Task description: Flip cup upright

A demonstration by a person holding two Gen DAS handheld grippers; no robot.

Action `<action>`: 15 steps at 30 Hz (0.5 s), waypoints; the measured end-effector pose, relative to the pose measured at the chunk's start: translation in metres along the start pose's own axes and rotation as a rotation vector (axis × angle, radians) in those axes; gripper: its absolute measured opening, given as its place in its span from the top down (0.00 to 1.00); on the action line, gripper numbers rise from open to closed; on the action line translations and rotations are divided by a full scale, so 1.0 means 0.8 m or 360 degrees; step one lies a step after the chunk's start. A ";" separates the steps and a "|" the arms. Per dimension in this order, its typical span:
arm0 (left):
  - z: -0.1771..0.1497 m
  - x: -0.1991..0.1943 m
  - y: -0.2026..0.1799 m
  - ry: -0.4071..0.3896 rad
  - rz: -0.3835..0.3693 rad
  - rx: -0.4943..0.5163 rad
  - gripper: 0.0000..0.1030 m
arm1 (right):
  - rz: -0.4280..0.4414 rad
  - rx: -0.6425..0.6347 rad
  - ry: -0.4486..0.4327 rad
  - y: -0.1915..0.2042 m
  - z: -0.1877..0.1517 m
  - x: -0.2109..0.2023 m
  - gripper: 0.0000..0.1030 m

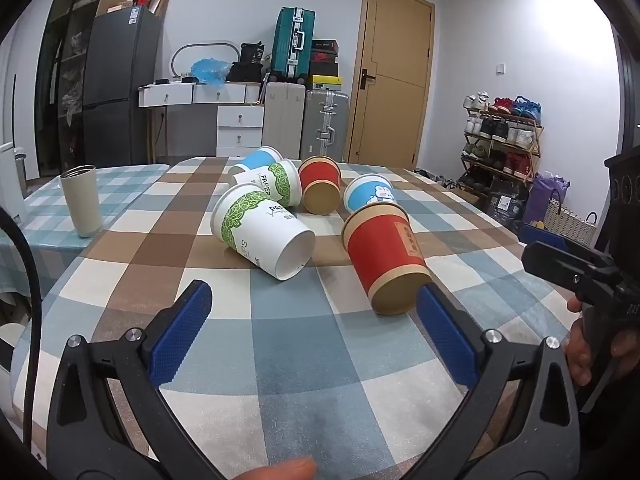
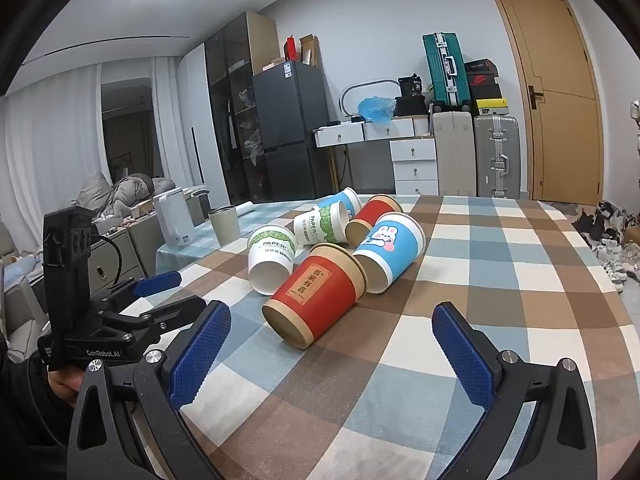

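Several paper cups lie on their sides in a cluster on the checked tablecloth (image 1: 280,360). The nearest is a red cup (image 1: 382,254), base toward me, also in the right wrist view (image 2: 316,298). A white cup with green leaves (image 1: 260,228) lies left of it (image 2: 272,258). A blue bunny cup (image 2: 390,250), a second red cup (image 1: 320,188), a second green-leaf cup (image 1: 276,186) and a second blue cup (image 1: 256,162) lie behind. My left gripper (image 1: 314,312) is open and empty, just short of the cups. My right gripper (image 2: 332,334) is open and empty, near the red cup's base.
A beige steel tumbler (image 1: 82,200) stands upright at the table's left. The right gripper shows at the right edge of the left wrist view (image 1: 568,256), the left gripper at the left of the right wrist view (image 2: 160,300). Suitcases, drawers and a fridge stand beyond the far table edge.
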State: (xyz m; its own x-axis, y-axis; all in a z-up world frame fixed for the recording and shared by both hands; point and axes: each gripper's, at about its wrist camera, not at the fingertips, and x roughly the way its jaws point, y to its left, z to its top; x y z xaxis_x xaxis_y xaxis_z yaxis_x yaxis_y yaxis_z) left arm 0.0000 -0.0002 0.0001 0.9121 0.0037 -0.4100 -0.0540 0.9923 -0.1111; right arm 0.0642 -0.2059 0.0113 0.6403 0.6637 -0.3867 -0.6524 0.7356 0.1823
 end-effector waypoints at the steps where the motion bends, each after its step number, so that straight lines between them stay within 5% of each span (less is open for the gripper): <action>1: 0.000 0.000 0.000 -0.0004 0.0001 0.0000 0.01 | 0.0003 -0.0003 0.0002 0.000 0.000 0.000 0.00; 15: 0.000 0.000 0.001 -0.0009 0.0005 0.0002 0.01 | 0.0001 -0.0007 0.0008 0.001 -0.001 0.001 0.00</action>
State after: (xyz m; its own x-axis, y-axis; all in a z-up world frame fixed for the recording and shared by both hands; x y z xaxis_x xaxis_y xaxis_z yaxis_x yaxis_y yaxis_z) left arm -0.0003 0.0008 0.0003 0.9142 0.0073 -0.4052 -0.0560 0.9925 -0.1085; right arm 0.0644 -0.2049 0.0106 0.6378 0.6635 -0.3912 -0.6546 0.7346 0.1786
